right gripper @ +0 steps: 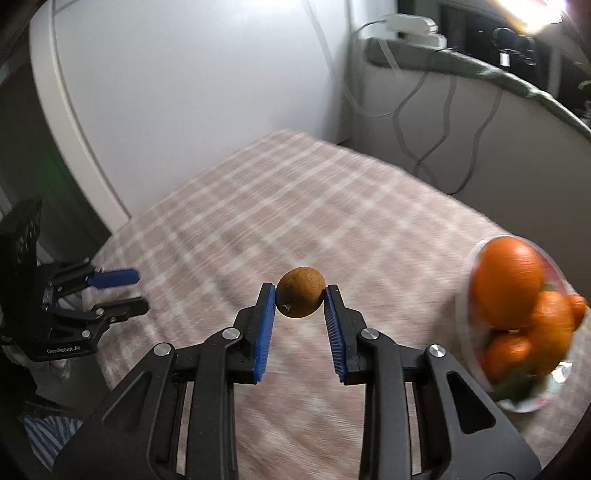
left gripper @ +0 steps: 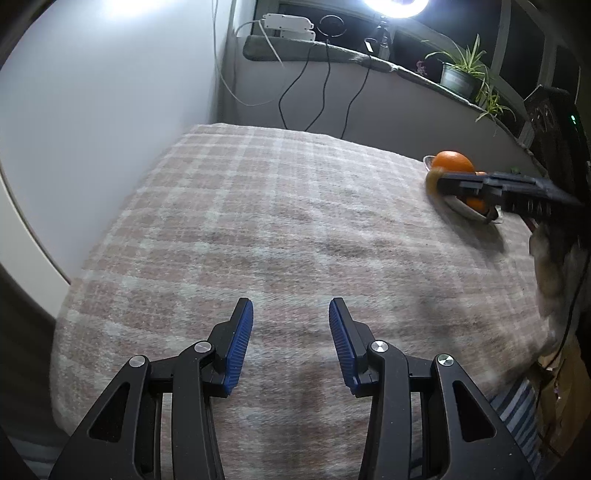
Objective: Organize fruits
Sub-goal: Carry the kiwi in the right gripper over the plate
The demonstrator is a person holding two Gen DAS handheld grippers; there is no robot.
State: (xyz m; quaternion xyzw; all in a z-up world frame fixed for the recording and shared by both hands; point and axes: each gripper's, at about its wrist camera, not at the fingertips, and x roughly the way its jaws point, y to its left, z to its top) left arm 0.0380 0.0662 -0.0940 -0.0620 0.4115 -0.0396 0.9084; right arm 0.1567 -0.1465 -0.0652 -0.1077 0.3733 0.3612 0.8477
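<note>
My right gripper (right gripper: 300, 297) is shut on a small brown kiwi-like fruit (right gripper: 301, 292) and holds it above the plaid cloth. A clear plate (right gripper: 466, 266) with several oranges (right gripper: 508, 282) sits to its right. In the left wrist view the plate (left gripper: 465, 211) and a large orange (left gripper: 453, 161) are at the far right, with the right gripper (left gripper: 443, 184) in front of them holding the blurred fruit (left gripper: 432, 182). My left gripper (left gripper: 291, 321) is open and empty over the cloth; it also shows in the right wrist view (right gripper: 129, 291) at the left edge.
A pink and white plaid cloth (left gripper: 258, 221) covers the table. White wall at the left. A window ledge (left gripper: 332, 51) behind holds cables, a power strip (left gripper: 288, 22) and a potted plant (left gripper: 460, 74). A bright lamp (left gripper: 395, 5) shines above.
</note>
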